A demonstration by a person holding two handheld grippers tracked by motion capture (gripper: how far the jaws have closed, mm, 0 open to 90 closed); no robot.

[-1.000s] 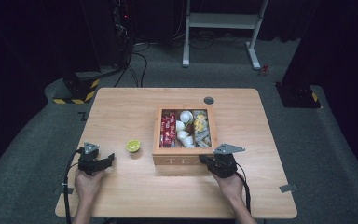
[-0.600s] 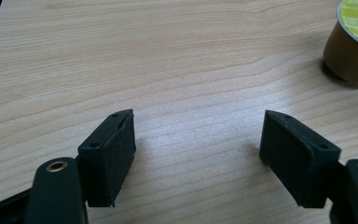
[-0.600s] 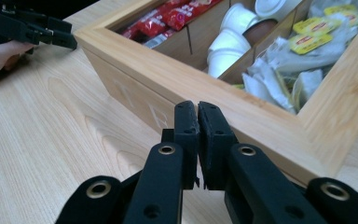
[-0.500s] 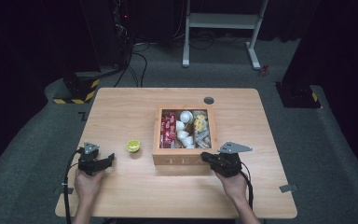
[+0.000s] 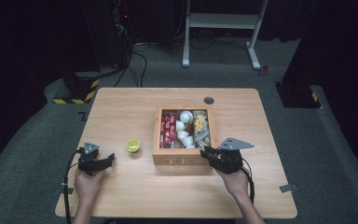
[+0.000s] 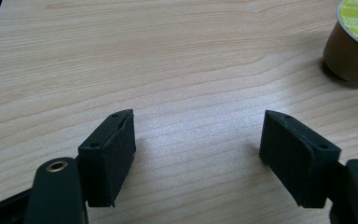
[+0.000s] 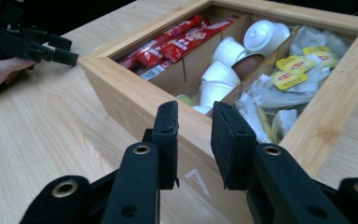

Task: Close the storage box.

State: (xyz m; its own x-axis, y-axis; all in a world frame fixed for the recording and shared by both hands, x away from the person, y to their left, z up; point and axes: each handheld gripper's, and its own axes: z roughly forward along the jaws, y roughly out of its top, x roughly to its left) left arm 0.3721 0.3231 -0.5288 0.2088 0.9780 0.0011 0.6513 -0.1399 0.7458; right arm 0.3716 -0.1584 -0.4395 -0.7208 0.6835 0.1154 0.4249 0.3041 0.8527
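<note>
The wooden table [image 5: 121,107] carries a wooden box [image 5: 184,157] at its middle, its front wall lettered "TEA" facing the near edge. Inside, the left compartment holds red sachets [image 7: 177,39], the middle one white creamer cups [image 7: 223,70], and the right one tea bags with yellow tags [image 7: 298,70]; the print on these is too small to read.

The right gripper [image 5: 209,155] sits at the box's near right corner, and in the right gripper view its jaws have just been opening; they stand a little apart over the front wall with nothing pinched between them.

A small brown pod with a yellow-green foil lid [image 5: 133,145] stands left of the box, toward the near edge; its lid's print is unreadable.

The left gripper [image 5: 106,161] rests near the table's near left corner, just beside the pod, its jaws released wide over bare wood and touching nothing.
</note>
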